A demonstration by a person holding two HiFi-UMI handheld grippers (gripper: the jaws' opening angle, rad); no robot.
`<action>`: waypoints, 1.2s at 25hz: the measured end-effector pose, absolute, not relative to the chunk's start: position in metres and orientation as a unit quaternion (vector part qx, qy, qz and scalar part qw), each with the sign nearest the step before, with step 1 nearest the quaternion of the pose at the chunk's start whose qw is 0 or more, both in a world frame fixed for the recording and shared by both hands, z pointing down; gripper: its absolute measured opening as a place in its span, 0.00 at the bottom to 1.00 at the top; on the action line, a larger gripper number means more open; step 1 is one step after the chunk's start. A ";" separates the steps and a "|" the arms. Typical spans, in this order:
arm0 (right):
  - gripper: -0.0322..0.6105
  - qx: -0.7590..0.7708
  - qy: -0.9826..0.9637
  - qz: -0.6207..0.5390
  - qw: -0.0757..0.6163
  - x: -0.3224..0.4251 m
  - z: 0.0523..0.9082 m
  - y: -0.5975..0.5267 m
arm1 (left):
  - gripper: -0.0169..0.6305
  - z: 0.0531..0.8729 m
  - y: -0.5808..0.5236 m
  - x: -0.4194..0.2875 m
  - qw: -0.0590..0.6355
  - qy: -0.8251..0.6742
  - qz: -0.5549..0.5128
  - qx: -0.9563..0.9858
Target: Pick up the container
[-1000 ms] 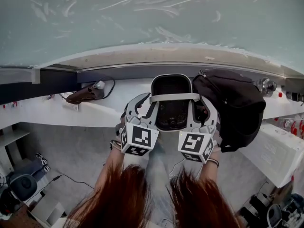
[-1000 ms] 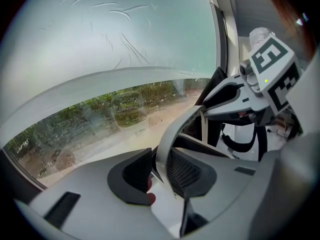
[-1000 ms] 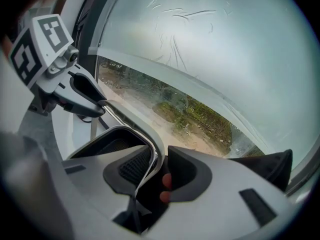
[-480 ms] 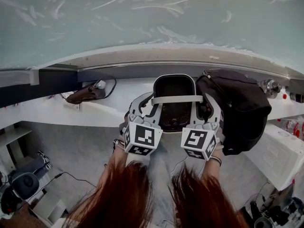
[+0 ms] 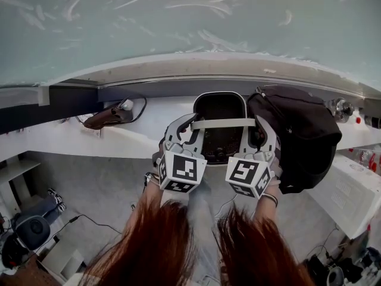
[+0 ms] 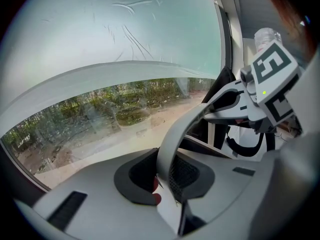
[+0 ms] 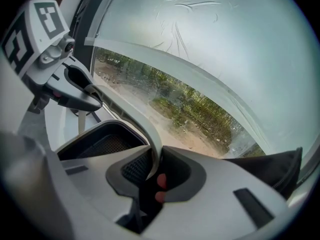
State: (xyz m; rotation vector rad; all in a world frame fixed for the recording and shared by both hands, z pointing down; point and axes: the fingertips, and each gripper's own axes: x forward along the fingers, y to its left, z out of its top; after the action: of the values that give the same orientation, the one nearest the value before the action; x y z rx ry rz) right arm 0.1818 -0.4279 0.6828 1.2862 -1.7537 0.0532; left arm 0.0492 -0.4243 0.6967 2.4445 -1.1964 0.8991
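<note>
The container is a light grey tub with a dark mesh inside, and it sits on the white ledge below the window. A pale handle band arches across it. My left gripper is shut on the band's left end, and my right gripper is shut on its right end. In the left gripper view the handle band runs between the closed pads of the left gripper, with the right gripper beyond. The right gripper view shows the right gripper clamping the handle band over the container.
A black bag leans against the container's right side. A brown object with a cable lies on the ledge to the left. Frosted window glass rises right behind. The floor with boxes and gear lies far below.
Both grippers have edged slightly right and closer to the container, staying on the handle's two ends. The container has hardly shifted.
</note>
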 end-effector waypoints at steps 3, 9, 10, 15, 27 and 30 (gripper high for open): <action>0.16 0.525 -0.715 0.020 0.462 0.182 0.684 -0.426 | 0.13 0.696 -0.423 0.048 0.139 -0.413 0.310 0.845; 0.16 0.531 -0.714 0.022 0.455 0.183 0.680 -0.418 | 0.13 0.693 -0.415 0.049 0.134 -0.410 0.306 0.848; 0.16 0.532 -0.714 0.022 0.455 0.183 0.680 -0.416 | 0.13 0.693 -0.414 0.049 0.131 -0.410 0.306 0.849; 0.16 0.531 -0.714 0.019 0.455 0.183 0.678 -0.409 | 0.13 0.691 -0.407 0.050 0.121 -0.407 0.311 0.850; 0.16 0.521 -0.716 0.006 0.464 0.178 0.677 -0.394 | 0.13 0.685 -0.393 0.048 0.091 -0.408 0.319 0.850; 0.16 0.521 -0.719 0.007 0.459 0.175 0.675 -0.391 | 0.13 0.682 -0.391 0.044 0.087 -0.411 0.320 0.849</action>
State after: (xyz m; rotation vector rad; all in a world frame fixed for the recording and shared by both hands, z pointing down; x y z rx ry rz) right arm 0.1747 -0.3906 0.6751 1.2835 -1.7708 0.0167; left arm 0.0438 -0.3907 0.6820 2.5290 -1.2247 0.9546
